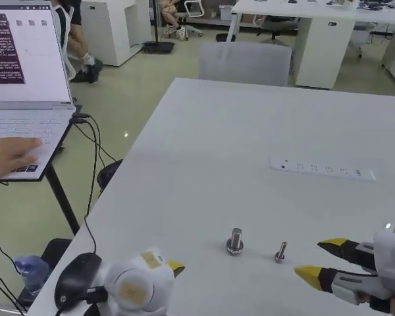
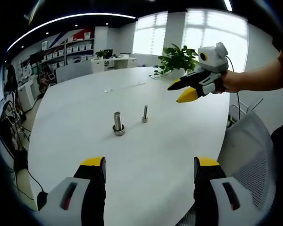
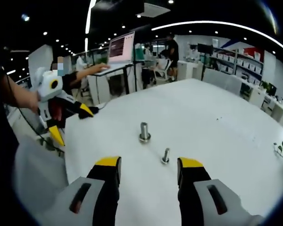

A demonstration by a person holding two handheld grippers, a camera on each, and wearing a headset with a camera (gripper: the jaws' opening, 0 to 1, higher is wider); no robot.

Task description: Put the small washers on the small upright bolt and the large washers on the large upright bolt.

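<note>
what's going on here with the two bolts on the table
A person holds a gripper in each hand over a white table. The left gripper and the right gripper both have their fingers open and hold nothing. The large bolt and the small bolt stand upright side by side between them, untouched.

You're at a white counter (image 1: 250, 131) in a bright office: tall windows (image 2: 212, 37), wall shelves (image 2: 78, 42), a grey chair (image 1: 245, 62) opposite.
</note>
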